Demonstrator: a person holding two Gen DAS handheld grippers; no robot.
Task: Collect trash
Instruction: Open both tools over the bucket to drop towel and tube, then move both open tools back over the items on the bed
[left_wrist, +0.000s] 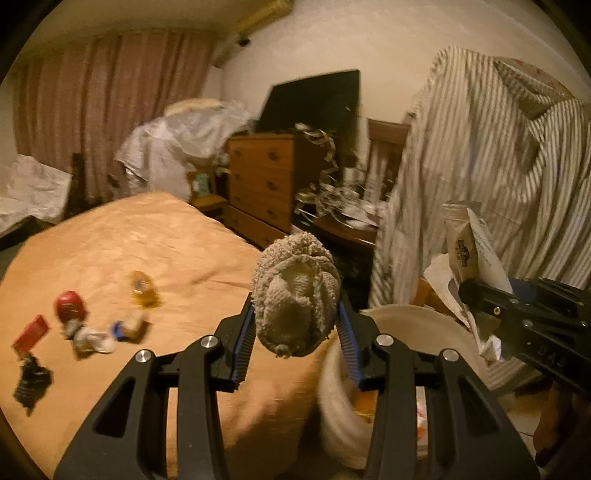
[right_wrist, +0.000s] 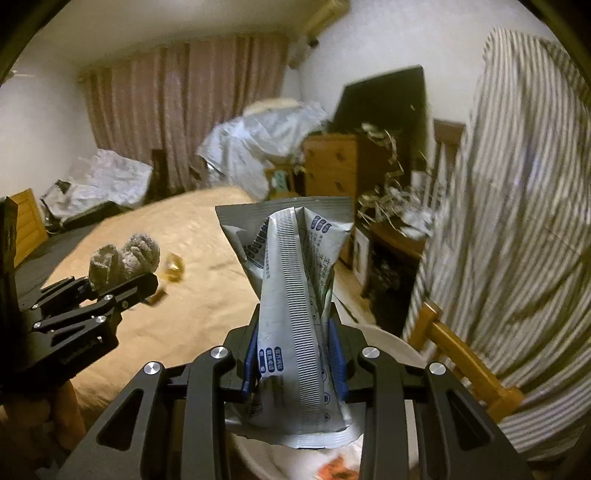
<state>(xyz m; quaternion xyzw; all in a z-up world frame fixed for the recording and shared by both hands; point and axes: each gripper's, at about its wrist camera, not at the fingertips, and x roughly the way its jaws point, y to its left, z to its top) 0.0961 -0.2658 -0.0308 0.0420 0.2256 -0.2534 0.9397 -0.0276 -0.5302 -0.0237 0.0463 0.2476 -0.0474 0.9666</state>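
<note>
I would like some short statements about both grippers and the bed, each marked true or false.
1. The left gripper is shut on a grey knitted fabric bundle. True.
2. The right gripper is open. False: it is shut on a crumpled grey printed foil pouch.
3. Small litter, including a round red piece, lies on the orange bedspread. True.
4. The white round bin stands on the bed. False: it is beside the bed.

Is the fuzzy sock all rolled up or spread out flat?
Rolled up. The fuzzy sock is a tight round bundle, pinched between the left gripper.
</note>
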